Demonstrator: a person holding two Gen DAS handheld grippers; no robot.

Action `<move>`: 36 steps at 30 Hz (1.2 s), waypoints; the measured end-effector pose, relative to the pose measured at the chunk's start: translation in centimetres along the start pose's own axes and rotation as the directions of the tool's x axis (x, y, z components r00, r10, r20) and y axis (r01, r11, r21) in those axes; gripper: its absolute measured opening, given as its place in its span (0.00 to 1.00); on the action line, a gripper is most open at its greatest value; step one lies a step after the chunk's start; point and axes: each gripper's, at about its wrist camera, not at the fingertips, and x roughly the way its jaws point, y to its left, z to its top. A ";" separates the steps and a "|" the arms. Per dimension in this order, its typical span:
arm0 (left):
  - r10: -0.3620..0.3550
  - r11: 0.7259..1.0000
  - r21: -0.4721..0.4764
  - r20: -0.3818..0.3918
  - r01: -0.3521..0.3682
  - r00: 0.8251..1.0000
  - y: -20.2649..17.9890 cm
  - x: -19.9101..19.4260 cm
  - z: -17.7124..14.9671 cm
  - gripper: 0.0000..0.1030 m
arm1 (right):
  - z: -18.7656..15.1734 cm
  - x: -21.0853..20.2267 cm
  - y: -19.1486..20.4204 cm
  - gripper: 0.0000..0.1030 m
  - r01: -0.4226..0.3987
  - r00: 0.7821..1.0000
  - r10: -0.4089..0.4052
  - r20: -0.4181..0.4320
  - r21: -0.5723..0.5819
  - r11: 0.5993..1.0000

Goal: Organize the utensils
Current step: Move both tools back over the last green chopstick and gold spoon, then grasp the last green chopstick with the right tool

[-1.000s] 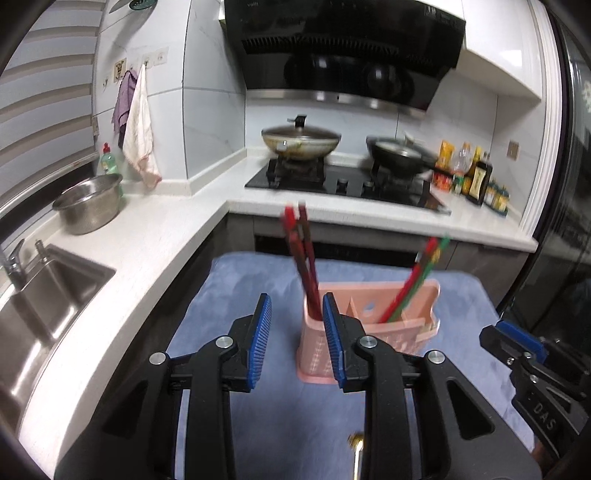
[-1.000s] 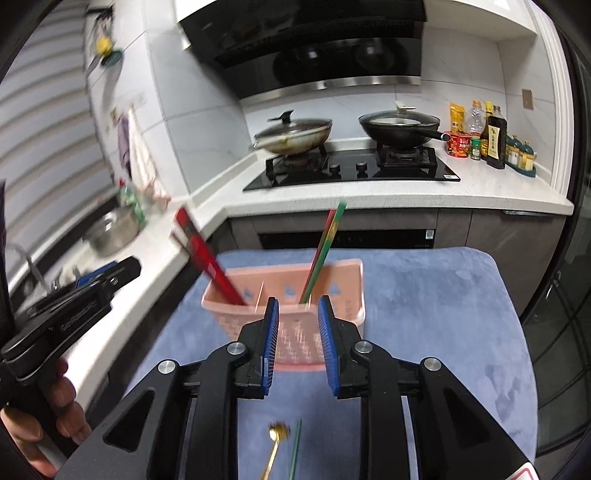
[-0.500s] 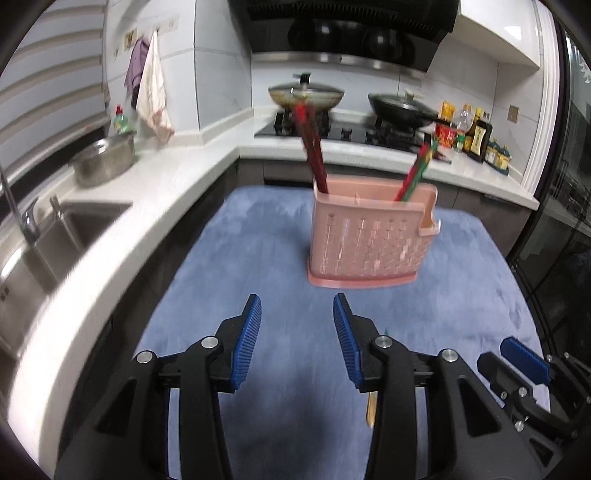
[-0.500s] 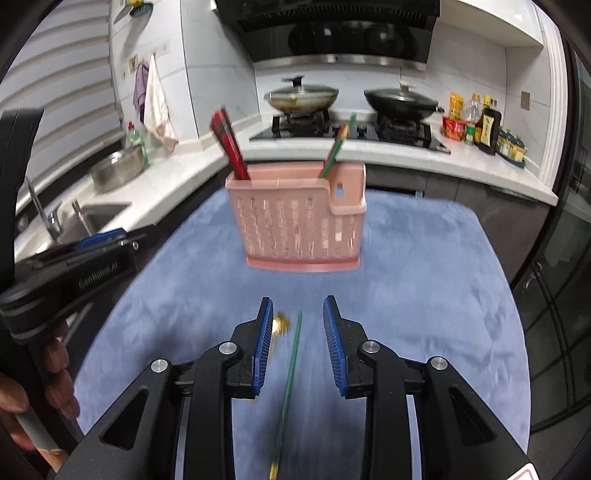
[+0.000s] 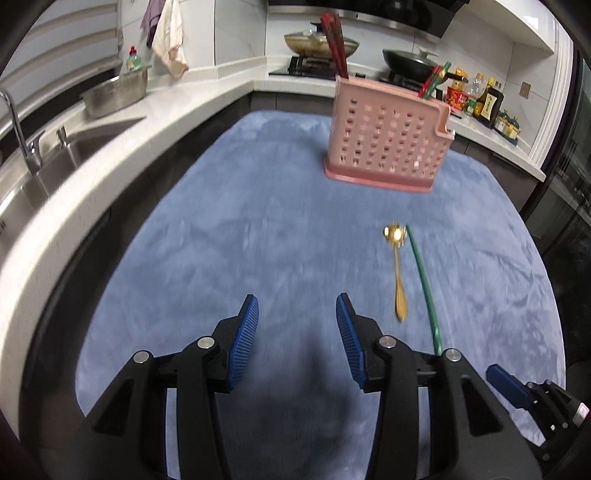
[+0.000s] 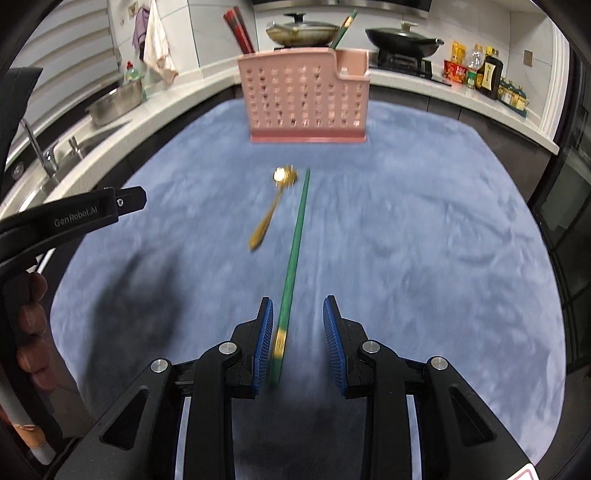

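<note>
A pink slotted utensil holder [image 5: 388, 144] [image 6: 304, 99] stands at the far side of the blue mat, with red chopsticks [image 5: 334, 40] [image 6: 238, 31] and a green chopstick [image 5: 436, 79] [image 6: 343, 31] in it. A gold spoon [image 5: 397, 273] [image 6: 273, 206] and a green chopstick [image 5: 423, 280] [image 6: 295, 254] lie flat on the mat. My left gripper [image 5: 297, 321] is open and empty, left of the spoon. My right gripper [image 6: 298, 325] is open, low over the mat, with the near end of the green chopstick between its pads.
The blue mat [image 5: 258, 229] covers the table. A counter with a sink [image 5: 55, 155] and a steel bowl [image 5: 114, 94] runs along the left. A stove with pans [image 6: 303, 31] and bottles [image 6: 487, 75] stands behind.
Both grippers have pulled back from the holder and dropped toward the mat. The spoon and green chopstick have come into full view, and the right gripper now straddles the chopstick's near end.
</note>
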 end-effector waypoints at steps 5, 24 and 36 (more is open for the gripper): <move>0.024 1.000 0.008 -0.025 -0.024 0.999 0.3 0.2 -1.9 0.41 | -1.8 0.9 0.6 0.28 -0.006 1.000 0.006 -0.023 -0.007 1.000; 0.030 0.999 0.027 -0.081 -0.028 0.996 0.3 1.3 -4.0 0.41 | -2.7 2.4 0.3 0.17 -0.011 0.999 0.012 -0.040 0.025 1.000; -0.022 0.998 0.050 -0.095 0.027 0.995 -1.9 2.1 -3.4 0.46 | -2.0 2.2 -1.4 0.08 0.003 1.000 -0.001 -0.027 0.077 0.997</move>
